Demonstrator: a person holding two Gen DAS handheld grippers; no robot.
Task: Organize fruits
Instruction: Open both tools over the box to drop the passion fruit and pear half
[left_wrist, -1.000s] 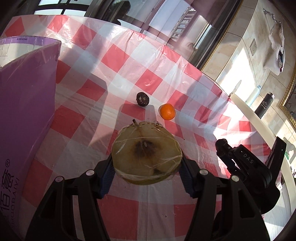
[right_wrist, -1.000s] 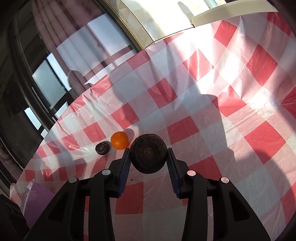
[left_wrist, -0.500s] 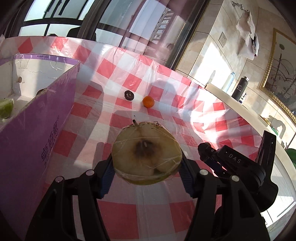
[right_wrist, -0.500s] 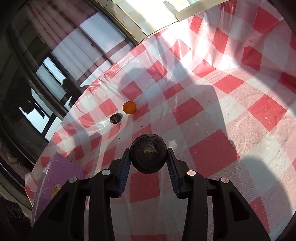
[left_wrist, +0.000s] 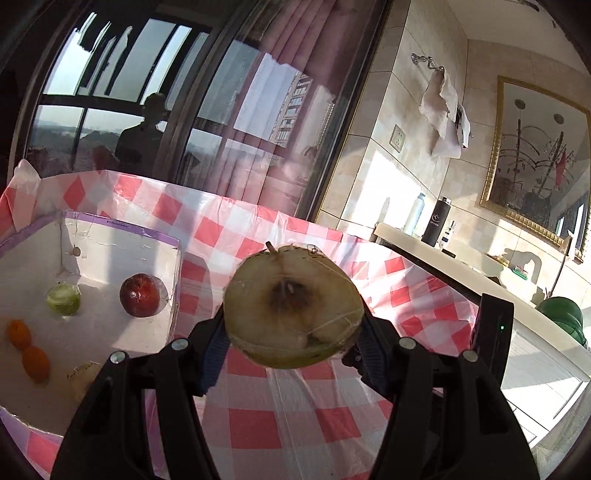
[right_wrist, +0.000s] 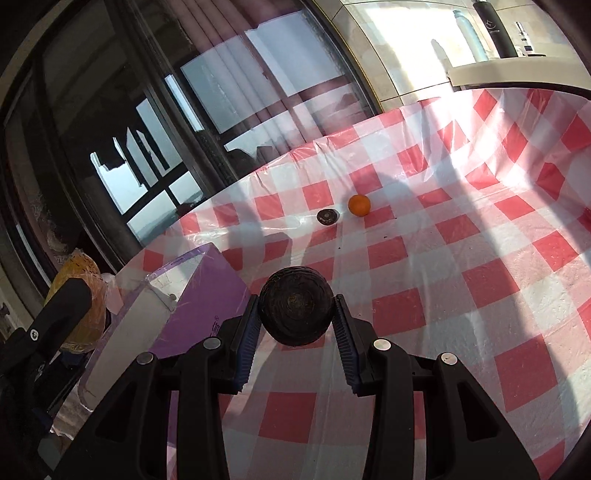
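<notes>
Left gripper (left_wrist: 291, 332) clamps film-wrapped halved apple (left_wrist: 292, 308); right gripper (right_wrist: 295, 328) clamps dark round fruit (right_wrist: 294, 306). Purple-walled box (left_wrist: 110, 240) holds several; small orange fruit (right_wrist: 359, 205) and dark halved fruit (right_wrist: 327, 216) remain at 12 o'clock.

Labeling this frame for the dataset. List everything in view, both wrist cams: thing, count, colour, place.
halved pear: 1, tan-green, plastic-wrapped, in left gripper
dark round fruit: 1, near black, in right gripper
box: 1, purple outside, white inside, on table's left
red apple: 1, in box
green fruit: 1, in box
oranges in box: 2, near its left wall
orange on cloth: 1, far side
small dark fruit: 1, beside that orange
tablecloth: 1, red-white check
bottles: 2, black and white, counter
left gripper: shut on pear
right gripper: shut on dark fruit
</notes>
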